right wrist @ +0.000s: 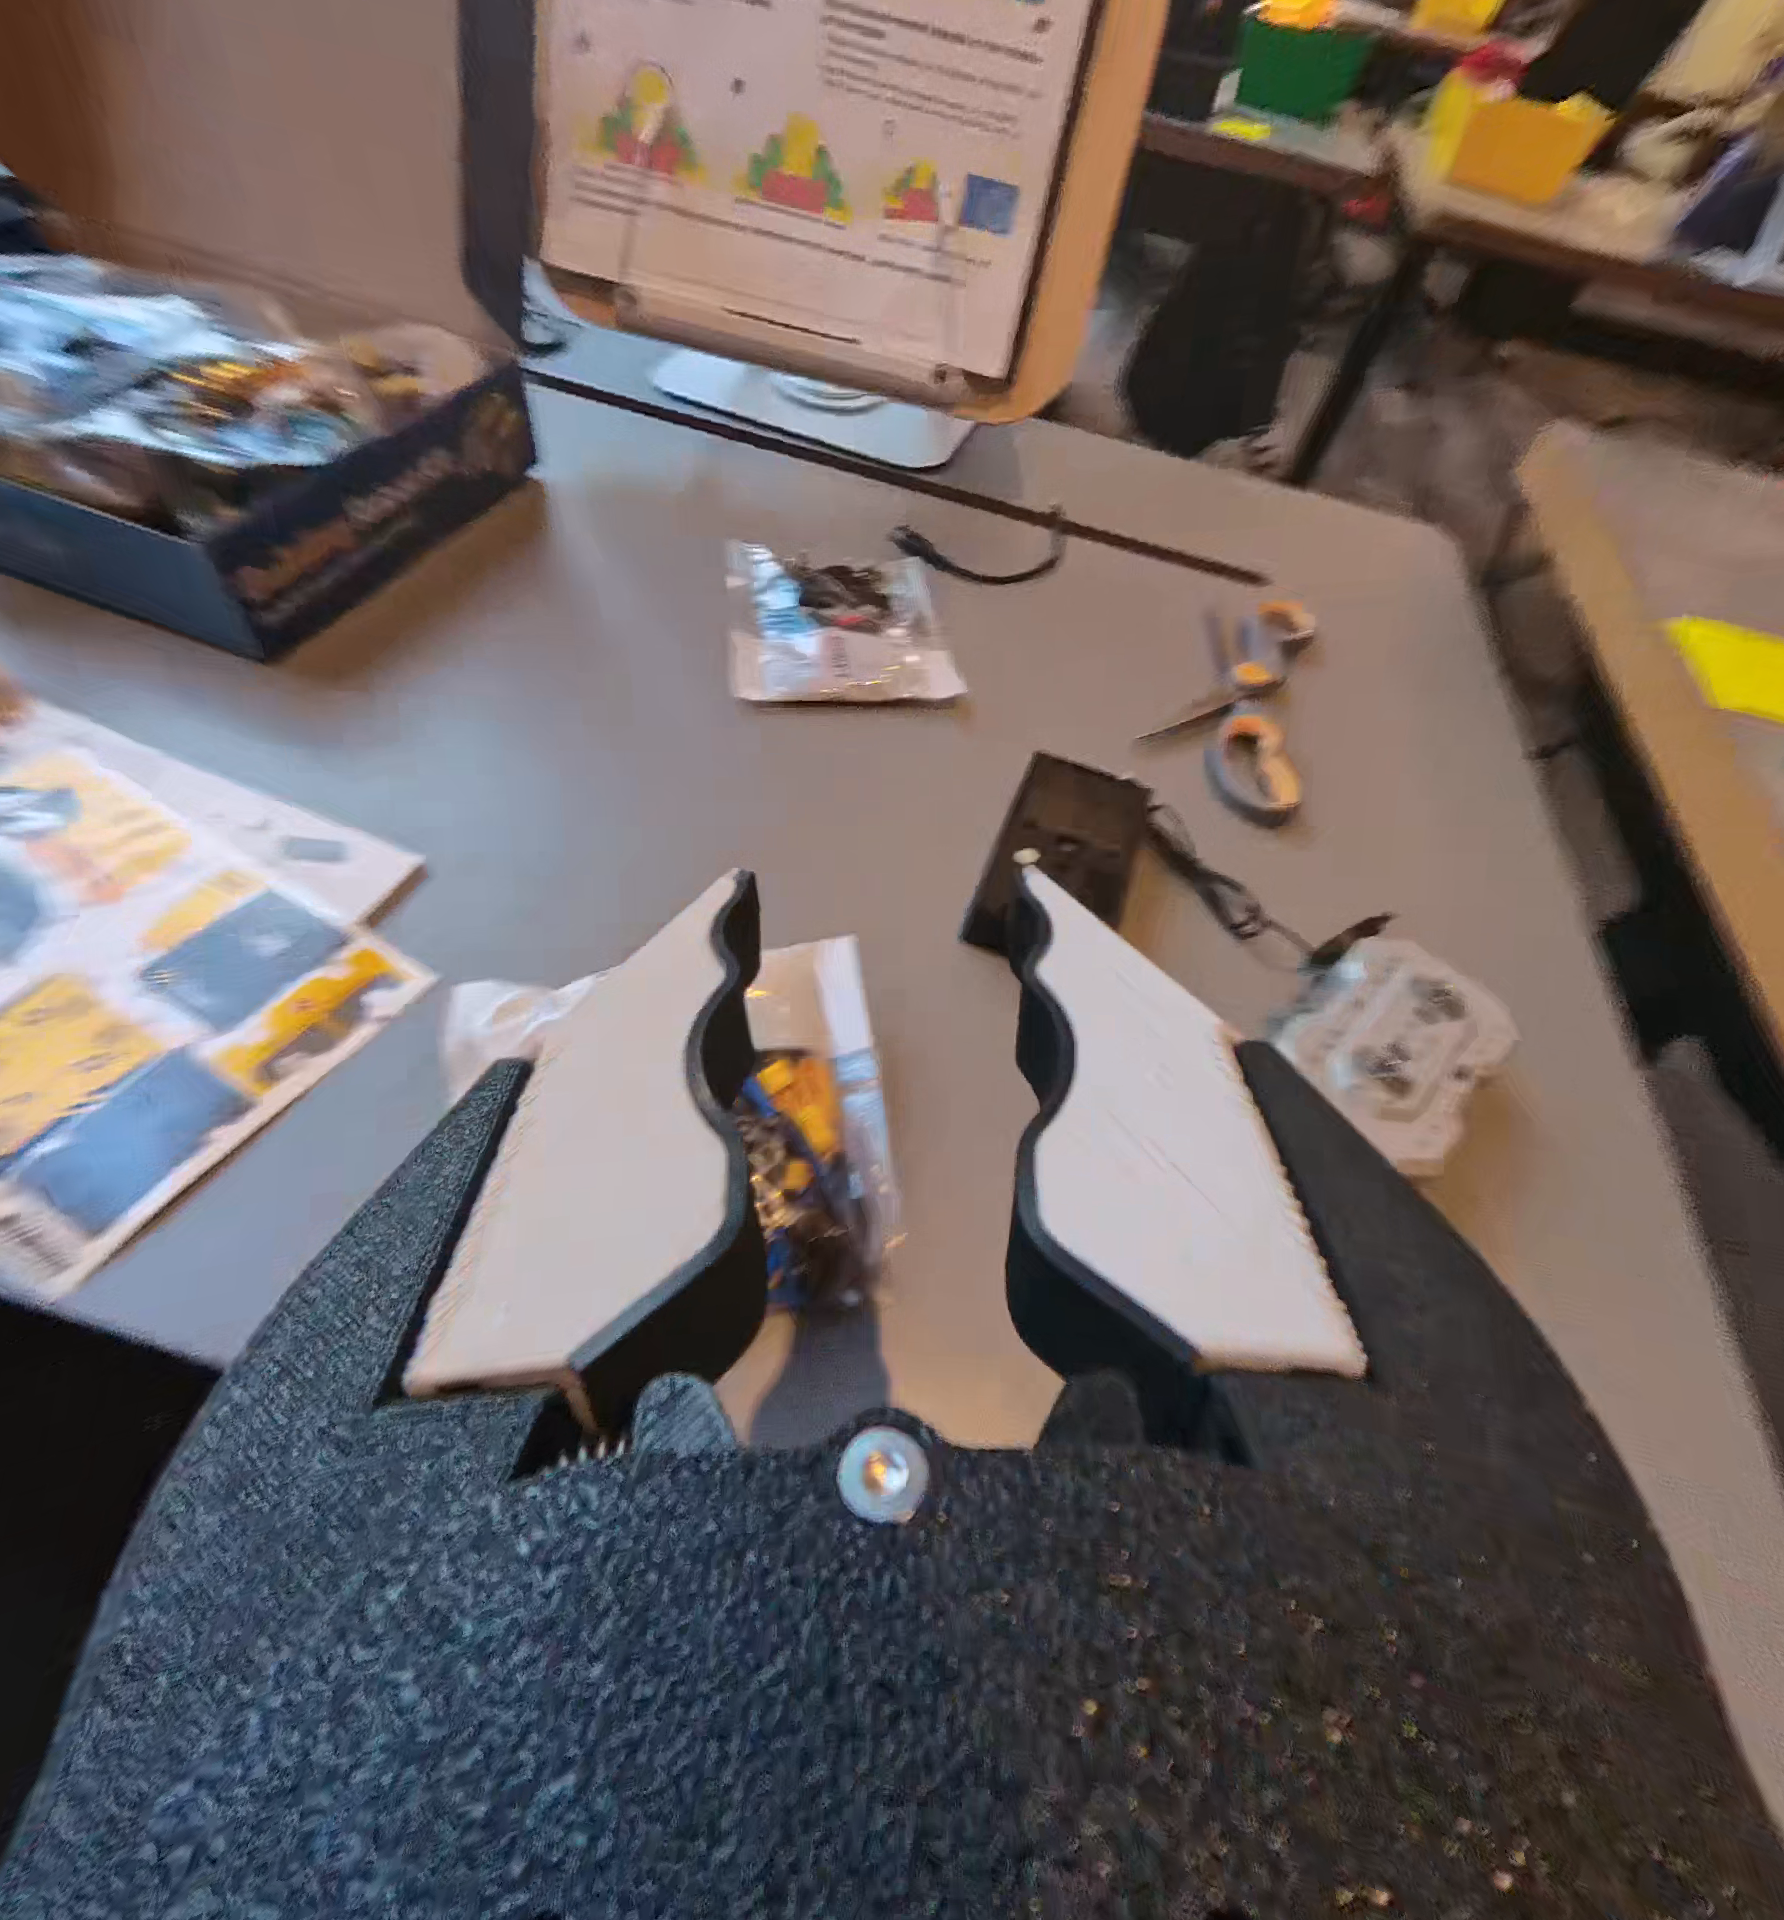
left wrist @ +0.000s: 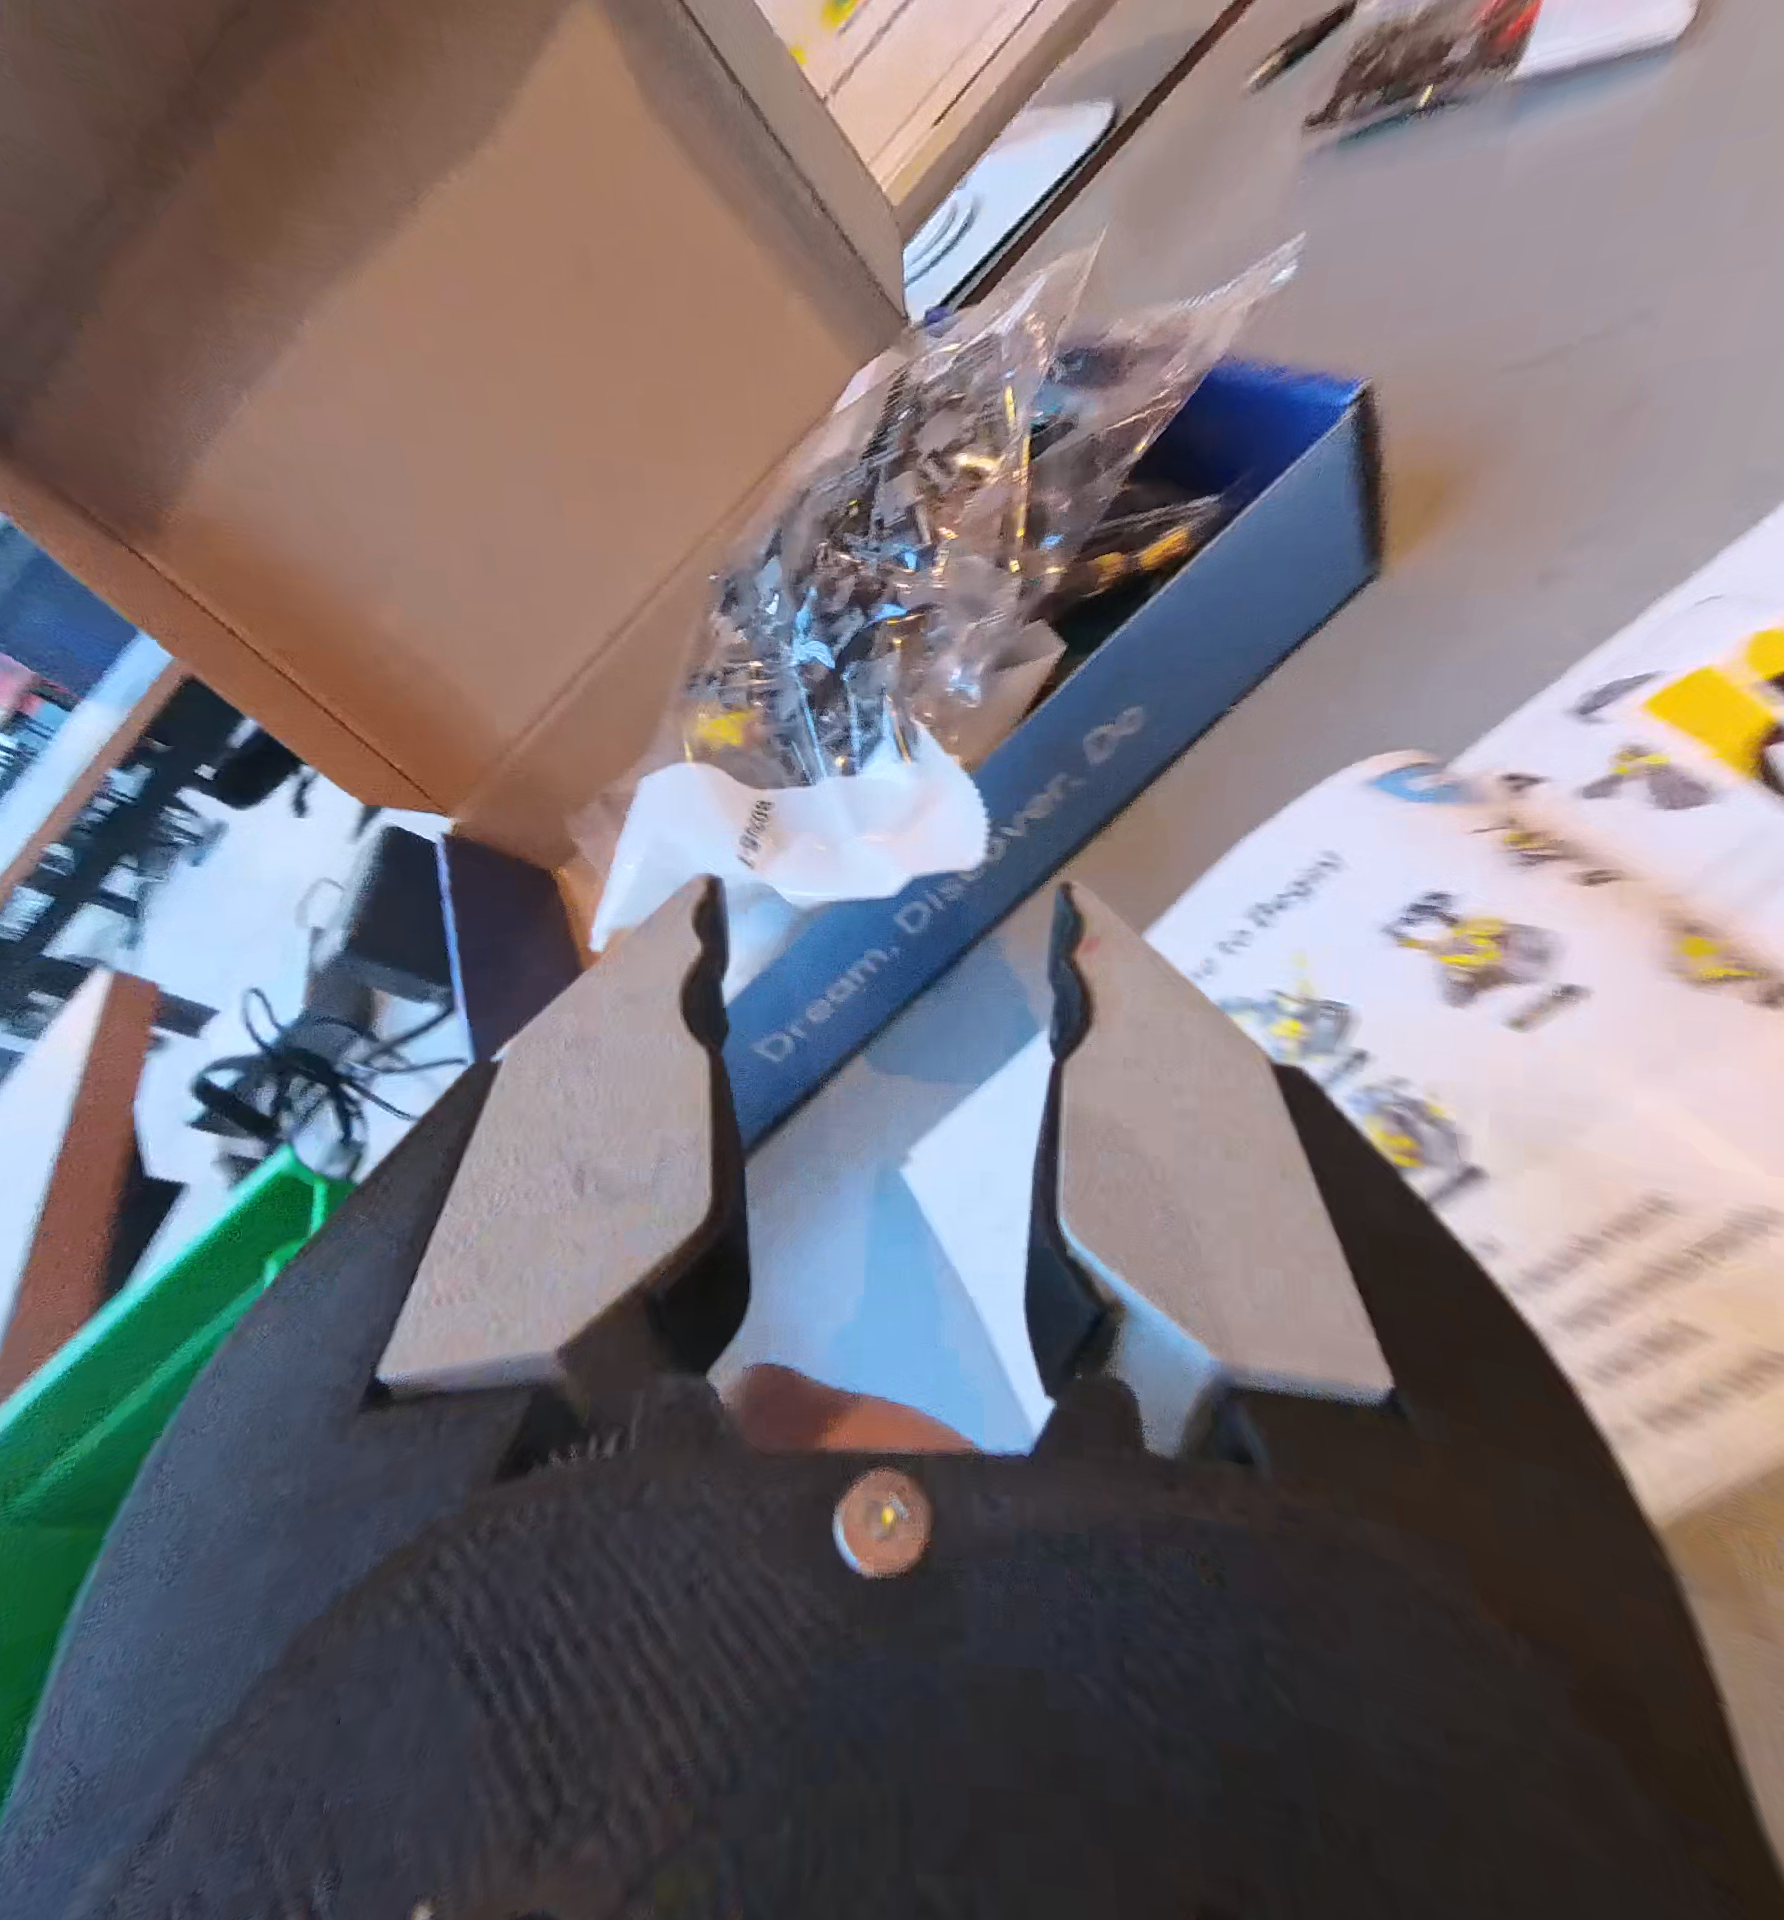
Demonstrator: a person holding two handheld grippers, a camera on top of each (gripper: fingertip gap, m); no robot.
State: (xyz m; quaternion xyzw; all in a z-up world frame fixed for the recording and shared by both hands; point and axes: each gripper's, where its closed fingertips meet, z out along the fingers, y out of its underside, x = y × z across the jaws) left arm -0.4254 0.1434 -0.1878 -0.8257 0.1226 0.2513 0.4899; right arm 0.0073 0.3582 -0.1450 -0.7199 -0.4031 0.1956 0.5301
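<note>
Left gripper (left wrist: 883,914): 2 fingers spread apart, clear gap between the tips, nothing clamped; view rolled hard to one side, so the gripper is tilted. Fingers (left wrist: 597,1132) grey-faced with black wavy inner edges. Right gripper (right wrist: 888,883): 2 fingers also parted, gap empty at the tips, pitched downward. Both bodies black, 1 silver screw at each centre.

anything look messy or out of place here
The blue box looks overstuffed: crinkled clear bags bulge above its rim, one white corner draped over the side. Scissors lie open on the grey table. Both grippers are open and empty.
</note>
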